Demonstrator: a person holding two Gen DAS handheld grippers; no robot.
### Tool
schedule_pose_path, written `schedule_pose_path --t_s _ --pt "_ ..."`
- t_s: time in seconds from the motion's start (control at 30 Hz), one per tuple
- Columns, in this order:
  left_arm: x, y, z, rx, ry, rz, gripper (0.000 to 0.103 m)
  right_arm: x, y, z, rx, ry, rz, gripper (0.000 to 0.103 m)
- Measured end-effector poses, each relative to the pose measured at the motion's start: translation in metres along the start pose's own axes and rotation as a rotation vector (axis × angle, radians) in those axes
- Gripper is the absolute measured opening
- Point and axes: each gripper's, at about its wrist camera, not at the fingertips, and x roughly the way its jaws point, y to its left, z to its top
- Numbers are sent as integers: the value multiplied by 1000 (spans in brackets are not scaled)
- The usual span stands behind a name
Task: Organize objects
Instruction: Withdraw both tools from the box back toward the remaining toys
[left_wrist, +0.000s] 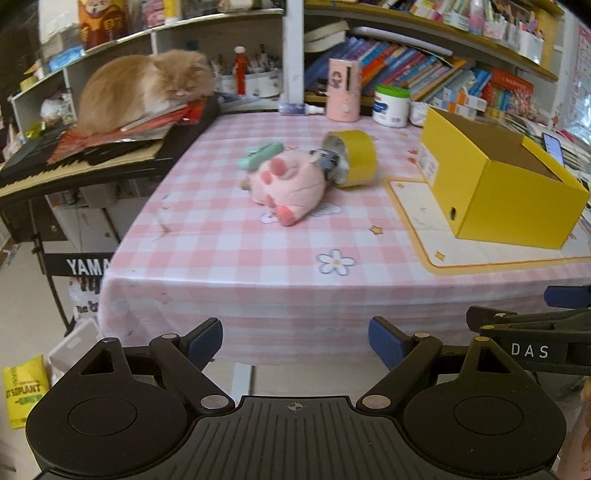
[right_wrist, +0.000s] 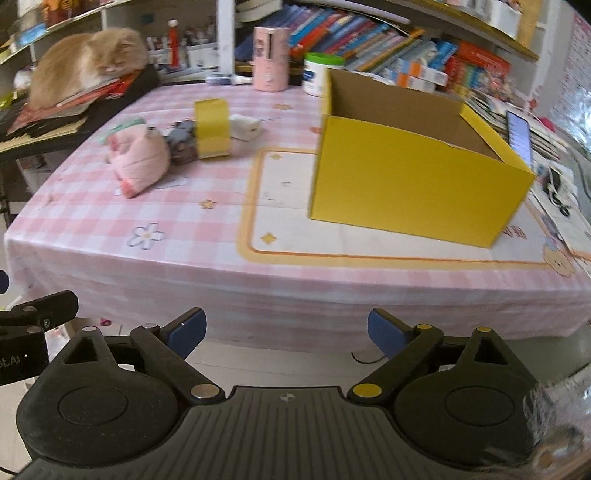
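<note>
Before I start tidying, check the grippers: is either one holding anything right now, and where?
Nothing is held. The left gripper and right gripper both have their fingers spread apart and empty, short of the table.

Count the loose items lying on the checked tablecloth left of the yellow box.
5: pink plush, green item behind it, grey object, yellow tape roll, white charger. Others may be hidden.

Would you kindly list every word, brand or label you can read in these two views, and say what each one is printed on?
"YAMA", cut off: keyboard stand panel.
"DAS": right tongs, on the body, in the left wrist view.
"SPLANT", partly hidden: yellow bag on the floor.
Too blurred to read: book spines, white jar label, yellow box sticker.
</note>
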Motion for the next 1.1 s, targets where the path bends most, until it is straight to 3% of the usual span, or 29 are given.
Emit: schedule_pose_path --t_s 0.53,1.1 --pt "-7 25 5 -25 -43 16 88 -5 35 13 -50 -41 54 95" --pt "31 31 40 -72 -30 42 88 31 39 55 -75 -50 104 92"
